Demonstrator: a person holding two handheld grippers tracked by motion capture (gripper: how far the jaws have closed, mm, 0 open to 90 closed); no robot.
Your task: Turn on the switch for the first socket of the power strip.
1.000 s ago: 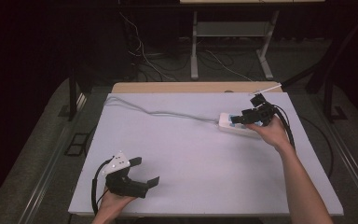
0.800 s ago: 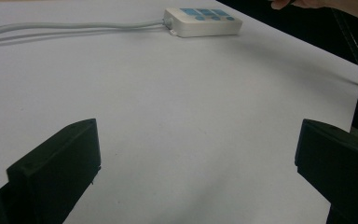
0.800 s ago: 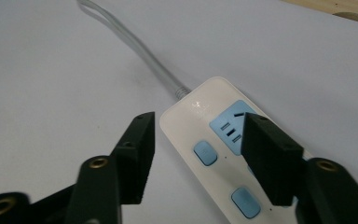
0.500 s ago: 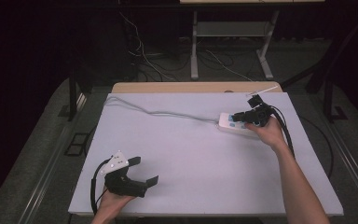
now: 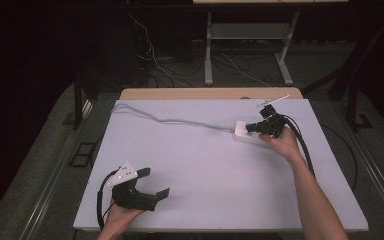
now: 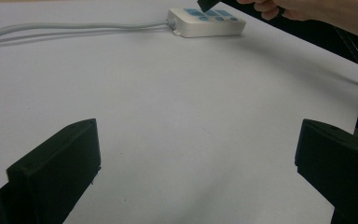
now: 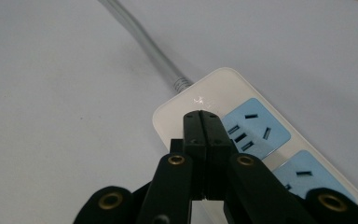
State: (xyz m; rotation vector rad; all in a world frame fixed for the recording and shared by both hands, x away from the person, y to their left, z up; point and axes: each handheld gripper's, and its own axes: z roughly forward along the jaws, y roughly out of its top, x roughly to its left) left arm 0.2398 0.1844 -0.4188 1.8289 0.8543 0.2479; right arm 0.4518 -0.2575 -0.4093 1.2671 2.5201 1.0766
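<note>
A white power strip (image 5: 244, 133) with blue socket faces lies at the right rear of the white table, its grey cable (image 5: 170, 120) trailing left. My right gripper (image 5: 254, 128) is shut, its tips (image 7: 202, 119) just over the strip's cable end (image 7: 200, 100) beside the first blue socket (image 7: 251, 128). Whether the tips touch the strip I cannot tell. Low at the front left, my left gripper (image 5: 155, 182) is open with nothing between its jaws. In the left gripper view the strip (image 6: 207, 23) lies far ahead.
The white table top (image 5: 205, 170) has a wooden strip (image 5: 200, 93) along its far edge. Black cables (image 5: 300, 140) run from the right gripper over the table's right side. Desk legs and floor wiring (image 5: 155, 60) sit beyond the table in the dark.
My right gripper has shifted left and down along the power strip toward its cable end. The left gripper has stayed in place.
</note>
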